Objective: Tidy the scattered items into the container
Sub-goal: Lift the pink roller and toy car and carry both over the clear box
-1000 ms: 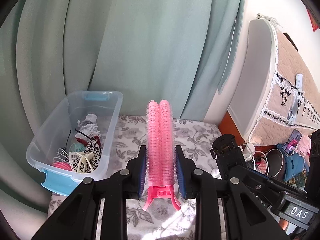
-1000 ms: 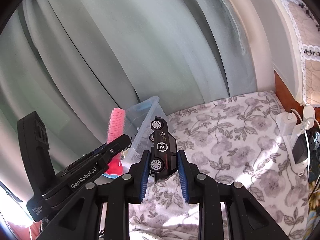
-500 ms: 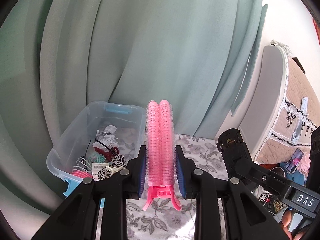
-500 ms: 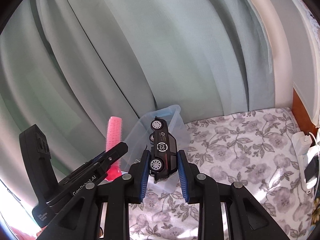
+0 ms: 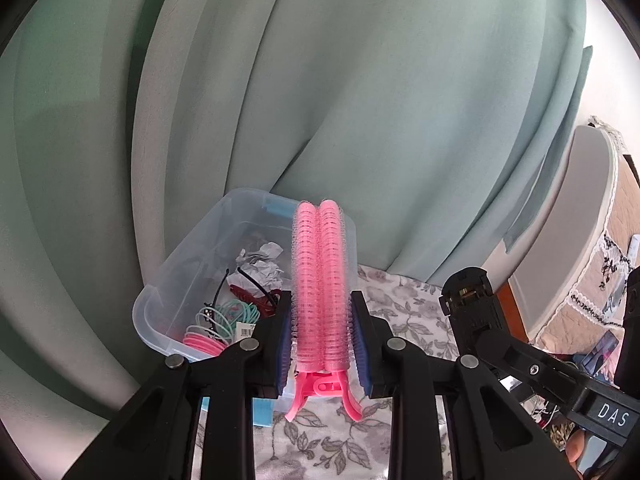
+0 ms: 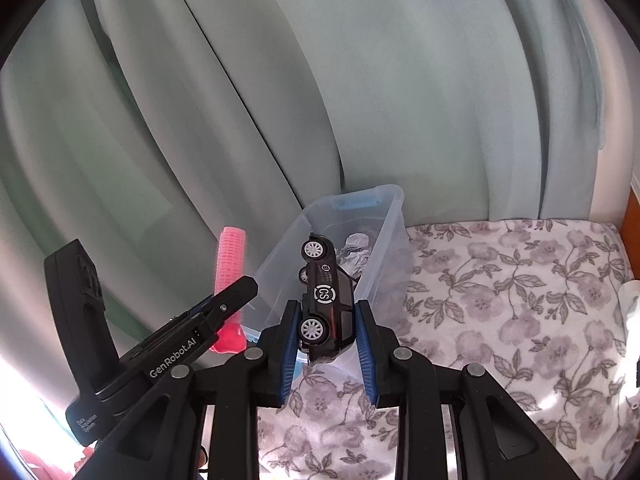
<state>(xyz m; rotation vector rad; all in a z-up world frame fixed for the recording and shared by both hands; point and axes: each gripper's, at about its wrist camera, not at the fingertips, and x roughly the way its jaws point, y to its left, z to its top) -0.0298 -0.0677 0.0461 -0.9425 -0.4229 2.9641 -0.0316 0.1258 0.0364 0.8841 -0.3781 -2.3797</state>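
The left gripper (image 5: 322,344) is closed on a pink hair-roller clip (image 5: 320,288), which stands upright between its blue pads, with the clip handles hanging below. Just ahead of this gripper and a little to its left is the clear plastic container (image 5: 168,276) on the flowered cloth (image 5: 404,304). Inside it there are already hair ties (image 5: 218,322), a crumpled paper (image 5: 260,264) and some dark small pieces, so part of the tidying seems done.

The right gripper (image 6: 326,338) is closed on a black toy car (image 6: 326,300), held nose-up with its wheels to the left. The container (image 6: 384,216) is directly ahead of it, beyond the car.

I judge that both things are not yet over the opening; they must be carried there and released. The cloth to the right of this gripper shows no more scattered items, but other parts are hidden.
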